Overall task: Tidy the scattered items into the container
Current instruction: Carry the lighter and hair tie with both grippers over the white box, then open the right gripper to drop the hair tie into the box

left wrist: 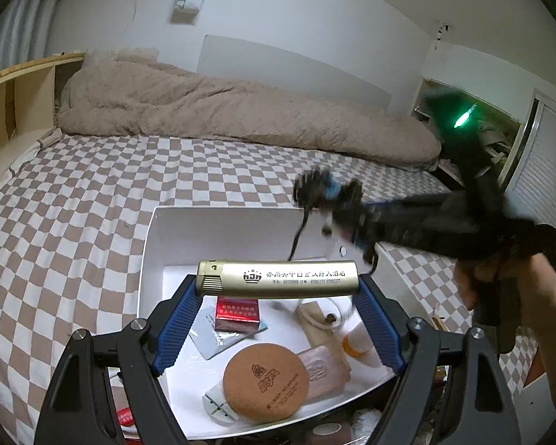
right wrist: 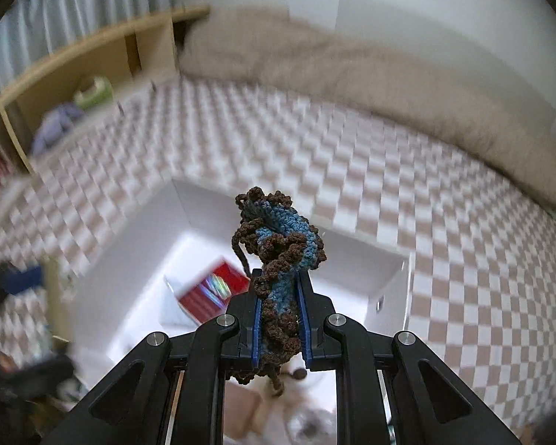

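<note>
Over on the left, the left gripper [left wrist: 278, 289] has the gold lighter [left wrist: 278, 279] pinched end to end between its blue pads [left wrist: 177, 328], jaws spread wide to span it. The lighter lies level, long axis crossways to the fingers, nozzle end toward the left pad. It hangs above the white box [left wrist: 218, 230], which sits on the checked bedsheet [left wrist: 74, 204], with its near edge toward us. Inside already: a red carton [left wrist: 237, 313], a round cork coaster [left wrist: 266, 378], a clear case [left wrist: 324, 369].

Moving right, the right gripper [right wrist: 280, 309] is pressed tight on a brown-and-blue crochet piece [right wrist: 278, 244], which stands out along the fingers and past the tips, above the box's far right corner.

Best play, I'd say: sink the lighter low over the bare floor by the left wall, keep it level, then let the jaws part so it doesn't bounce off the carton. Keep both grippers apart; they're crowding one box.
</note>
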The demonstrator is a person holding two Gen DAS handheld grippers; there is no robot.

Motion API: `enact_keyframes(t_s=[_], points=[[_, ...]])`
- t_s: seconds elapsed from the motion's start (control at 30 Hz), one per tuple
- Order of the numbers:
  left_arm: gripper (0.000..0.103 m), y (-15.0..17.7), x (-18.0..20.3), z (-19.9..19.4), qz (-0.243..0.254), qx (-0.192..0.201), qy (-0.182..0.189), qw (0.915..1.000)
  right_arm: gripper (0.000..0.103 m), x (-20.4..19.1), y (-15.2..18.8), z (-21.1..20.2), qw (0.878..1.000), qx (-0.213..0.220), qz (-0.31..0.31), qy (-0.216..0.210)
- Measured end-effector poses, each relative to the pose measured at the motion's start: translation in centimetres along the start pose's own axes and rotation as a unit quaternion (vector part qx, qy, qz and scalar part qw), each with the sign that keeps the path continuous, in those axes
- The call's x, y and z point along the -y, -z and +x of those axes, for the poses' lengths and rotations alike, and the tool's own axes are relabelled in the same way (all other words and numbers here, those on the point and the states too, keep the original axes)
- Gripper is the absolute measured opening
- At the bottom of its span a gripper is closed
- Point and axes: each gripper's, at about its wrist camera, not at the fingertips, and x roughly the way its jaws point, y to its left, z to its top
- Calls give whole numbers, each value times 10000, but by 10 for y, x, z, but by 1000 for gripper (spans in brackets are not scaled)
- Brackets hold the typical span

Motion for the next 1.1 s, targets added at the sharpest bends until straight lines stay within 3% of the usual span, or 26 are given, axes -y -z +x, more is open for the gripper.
enact_keyframes(t_s=[0.1, 0.33, 0.4, 0.53, 0.67, 0.77, 0.83, 1.1], points=[[83, 5, -3, 3, -60, -140, 30, 9999, 17, 4, 7, 29, 9987, -506, -7, 112], [83, 12, -3, 18, -45, -547, 2, 9985, 17, 17, 4, 79, 9915, -1245, 294, 216], [83, 14, -3, 23, -57, -657, 13, 9978, 17, 15, 5, 91, 9877, -1485, 237, 424], [83, 16, -6, 35, -176, -926, -53, 9955, 17, 17, 10, 107, 9814, -1802, 206, 630], [83, 20, -6, 49, -362, -1222, -16, 9918, 17, 21, 18, 114, 9793, -1934, 332, 503], [83, 22, -4, 56, -338, -1363, -75, 9901, 30, 23, 23, 109, 9804, -1888, 429, 370], [83, 23, -2, 60, -302, -1458, -125, 9888, 64, 21, 23, 97, 9844, -1694, 360, 311], [83, 35, 2, 77, -323, -1851, -288, 9818, 65, 21, 23, 42, 9943, -889, 571, -164]])
